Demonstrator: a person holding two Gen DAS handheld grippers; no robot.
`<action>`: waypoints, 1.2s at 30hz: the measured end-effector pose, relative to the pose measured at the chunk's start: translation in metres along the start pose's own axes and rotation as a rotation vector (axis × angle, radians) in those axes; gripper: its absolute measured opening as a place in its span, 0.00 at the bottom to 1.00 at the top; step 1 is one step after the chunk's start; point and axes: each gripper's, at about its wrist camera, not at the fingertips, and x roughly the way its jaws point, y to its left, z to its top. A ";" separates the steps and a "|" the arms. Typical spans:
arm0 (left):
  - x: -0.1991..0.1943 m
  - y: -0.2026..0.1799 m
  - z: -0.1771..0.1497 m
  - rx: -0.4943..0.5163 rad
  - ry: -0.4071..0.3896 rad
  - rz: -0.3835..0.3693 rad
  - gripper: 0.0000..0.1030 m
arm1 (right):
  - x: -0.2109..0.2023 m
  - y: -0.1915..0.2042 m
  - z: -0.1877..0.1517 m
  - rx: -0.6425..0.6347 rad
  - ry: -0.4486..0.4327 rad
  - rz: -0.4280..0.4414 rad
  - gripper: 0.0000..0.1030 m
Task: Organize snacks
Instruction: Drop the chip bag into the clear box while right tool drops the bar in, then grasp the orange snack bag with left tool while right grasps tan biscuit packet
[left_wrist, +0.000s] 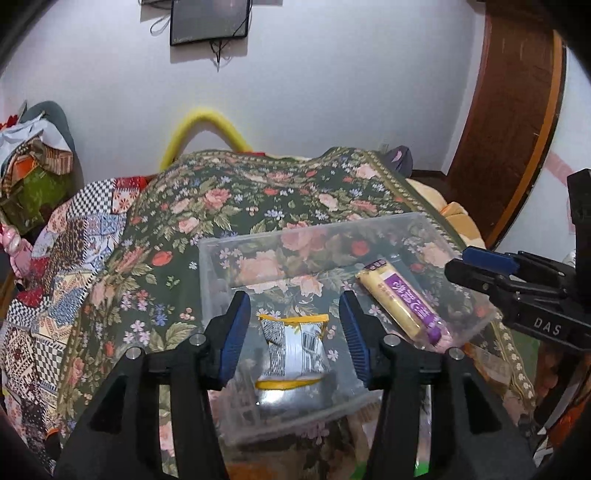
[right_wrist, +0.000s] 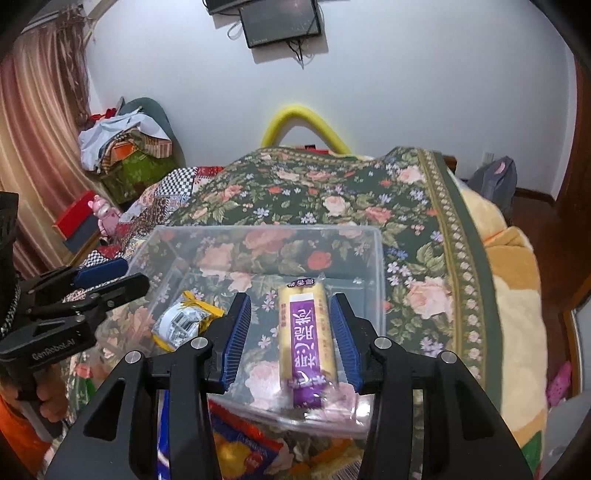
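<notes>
A clear plastic bin (left_wrist: 207, 258) (right_wrist: 380, 266) sits on a floral bedspread. Inside it lie a silver and yellow snack packet (left_wrist: 291, 350) (right_wrist: 184, 321) and a long yellow snack bar with a purple label (left_wrist: 402, 306) (right_wrist: 306, 339). My left gripper (left_wrist: 295, 336) is open, its blue pads on either side of the silver packet and above it. My right gripper (right_wrist: 291, 336) is open, its pads flanking the yellow bar without touching it. Each gripper also shows from the side in the other view, the right one (left_wrist: 491, 273) and the left one (right_wrist: 107, 280).
The floral bedspread (left_wrist: 258, 192) covers the bed, with a patchwork quilt (left_wrist: 55, 266) to its left. More snack packets (right_wrist: 243, 446) lie below the bin's near edge. A pile of clothes and boxes (right_wrist: 125, 155) stands at the far left by a curtain.
</notes>
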 end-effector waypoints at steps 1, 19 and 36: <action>-0.006 0.000 -0.001 0.004 -0.008 0.002 0.51 | -0.003 0.000 0.000 -0.005 -0.004 0.000 0.41; -0.062 0.027 -0.071 -0.021 0.039 0.017 0.59 | -0.058 -0.017 -0.049 -0.009 0.015 -0.023 0.48; -0.024 0.043 -0.130 -0.135 0.219 -0.015 0.61 | -0.024 -0.044 -0.108 0.062 0.186 -0.056 0.53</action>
